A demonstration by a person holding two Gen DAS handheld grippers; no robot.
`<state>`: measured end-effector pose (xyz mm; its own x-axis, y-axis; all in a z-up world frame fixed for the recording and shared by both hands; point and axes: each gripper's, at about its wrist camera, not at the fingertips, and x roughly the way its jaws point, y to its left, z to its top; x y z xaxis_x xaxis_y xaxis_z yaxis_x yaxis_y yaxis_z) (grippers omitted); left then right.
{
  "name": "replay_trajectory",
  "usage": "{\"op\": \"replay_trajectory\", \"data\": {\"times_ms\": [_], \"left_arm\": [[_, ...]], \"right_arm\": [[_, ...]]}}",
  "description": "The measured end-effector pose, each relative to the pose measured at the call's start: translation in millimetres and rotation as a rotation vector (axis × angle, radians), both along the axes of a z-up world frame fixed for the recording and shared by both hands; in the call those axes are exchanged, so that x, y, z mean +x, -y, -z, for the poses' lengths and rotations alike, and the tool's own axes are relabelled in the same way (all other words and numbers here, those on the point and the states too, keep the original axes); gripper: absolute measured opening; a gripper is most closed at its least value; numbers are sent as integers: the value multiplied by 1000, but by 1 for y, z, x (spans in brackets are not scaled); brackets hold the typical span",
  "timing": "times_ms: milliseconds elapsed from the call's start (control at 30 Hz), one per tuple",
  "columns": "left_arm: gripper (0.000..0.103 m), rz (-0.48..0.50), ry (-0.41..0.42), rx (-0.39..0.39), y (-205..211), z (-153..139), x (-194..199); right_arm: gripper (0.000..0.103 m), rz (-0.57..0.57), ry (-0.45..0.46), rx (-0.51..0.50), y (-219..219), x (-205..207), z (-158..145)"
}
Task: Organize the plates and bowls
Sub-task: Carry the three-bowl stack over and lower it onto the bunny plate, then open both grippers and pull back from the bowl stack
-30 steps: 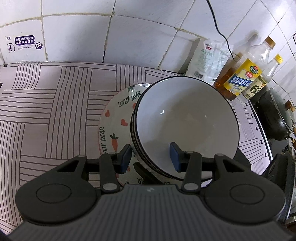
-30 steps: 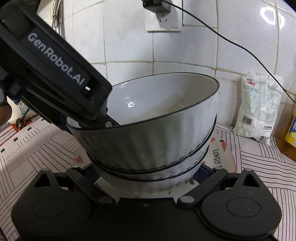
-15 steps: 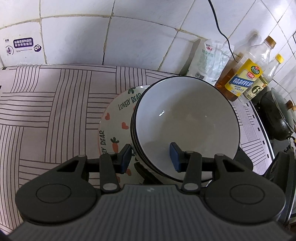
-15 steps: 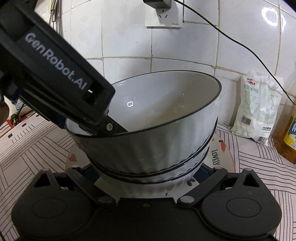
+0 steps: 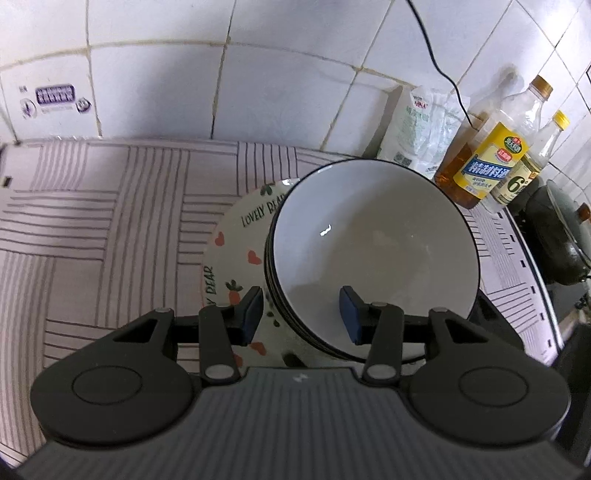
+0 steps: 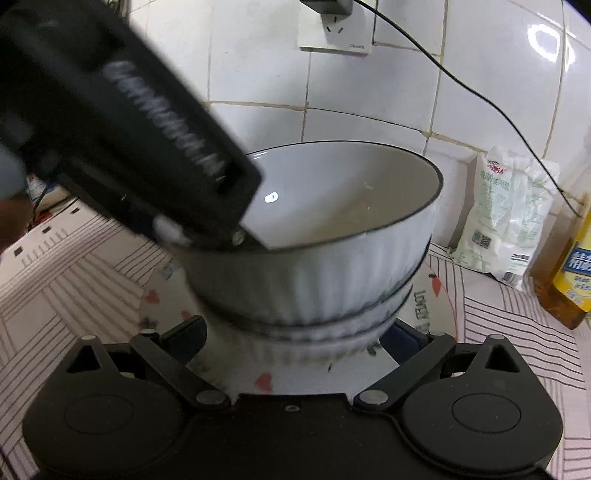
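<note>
A stack of white ribbed bowls with black rims (image 5: 373,251) sits on a "Lovely Bear" plate with hearts and carrots (image 5: 236,251). My left gripper (image 5: 301,314) is open, its fingers astride the near rim of the top bowl: one pad (image 5: 349,314) inside, the other outside, neither touching. In the right wrist view the bowl stack (image 6: 321,273) stands on the plate (image 6: 424,325), and my right gripper (image 6: 295,339) is open with its fingers either side of the stack's base. The left gripper's body (image 6: 140,147) hangs over the bowl's left rim there.
A striped pink cloth (image 5: 110,229) covers the counter. A white bag (image 5: 421,133), oil and vinegar bottles (image 5: 491,162) and a dark pot (image 5: 557,236) stand at the back right. A wall socket (image 6: 336,29) with a black cable hangs above.
The left gripper has pulled up and back from the bowl rim, so the bowls look smaller. The right gripper has backed off slightly. Both stay open.
</note>
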<state>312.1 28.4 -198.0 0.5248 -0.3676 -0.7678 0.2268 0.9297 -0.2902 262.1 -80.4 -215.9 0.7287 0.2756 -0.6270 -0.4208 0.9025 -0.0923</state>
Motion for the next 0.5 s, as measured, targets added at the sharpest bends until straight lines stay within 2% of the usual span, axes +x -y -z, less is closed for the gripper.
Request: {"op": "replay_trajectory", "data": {"times_ms": [100, 300, 500], "left_arm": [[52, -10, 50, 22, -1, -10, -9], [62, -50, 105, 29, -9, -31, -30], [68, -47, 159, 80, -14, -51, -59]], "right_arm": [[101, 27, 12, 29, 2, -16, -10], [101, 107, -7, 152, 19, -40, -29], [101, 142, 7, 164, 30, -67, -43]]}}
